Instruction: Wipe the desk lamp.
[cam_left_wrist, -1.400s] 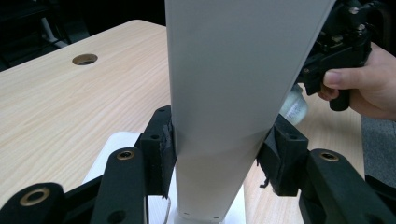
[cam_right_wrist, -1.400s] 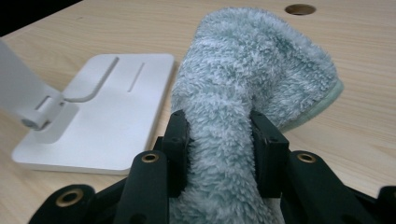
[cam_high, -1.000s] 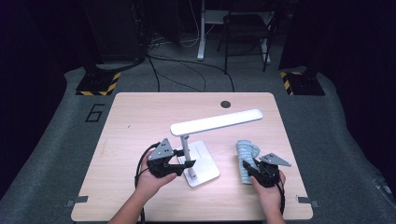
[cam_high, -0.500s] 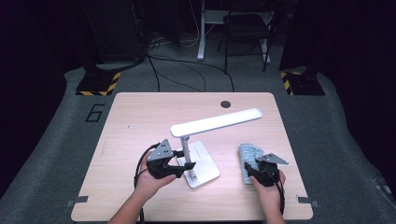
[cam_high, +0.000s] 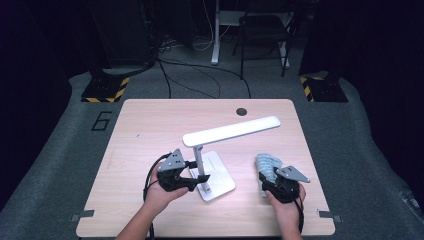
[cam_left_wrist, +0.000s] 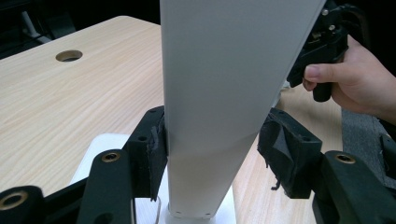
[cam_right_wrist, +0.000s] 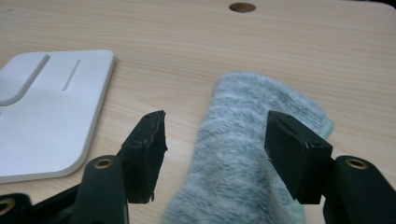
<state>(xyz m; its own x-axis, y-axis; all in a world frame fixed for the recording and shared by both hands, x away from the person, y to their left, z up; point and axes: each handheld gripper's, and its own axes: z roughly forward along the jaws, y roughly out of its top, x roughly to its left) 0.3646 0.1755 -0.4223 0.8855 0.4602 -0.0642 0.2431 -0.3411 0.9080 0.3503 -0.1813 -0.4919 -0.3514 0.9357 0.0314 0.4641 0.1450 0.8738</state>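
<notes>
On the floor left of the desk (cam_high: 150, 120), a painted "6" (cam_high: 102, 121) is the only readable writing. The left gripper (cam_high: 199, 177) brackets the white lamp (cam_high: 231, 132) at its stem, jaws apart, near the desk's front centre; it looks rigid, top-heavy (hold low). The right gripper (cam_right_wrist: 212, 140) straddles a grey cloth (cam_right_wrist: 252, 140), jaws apart: soft, light, pinch mid-fold.

Black hand-held gripper (cam_high: 200, 177), brass screws, grey triangular top plate, trailing black cable.
</notes>
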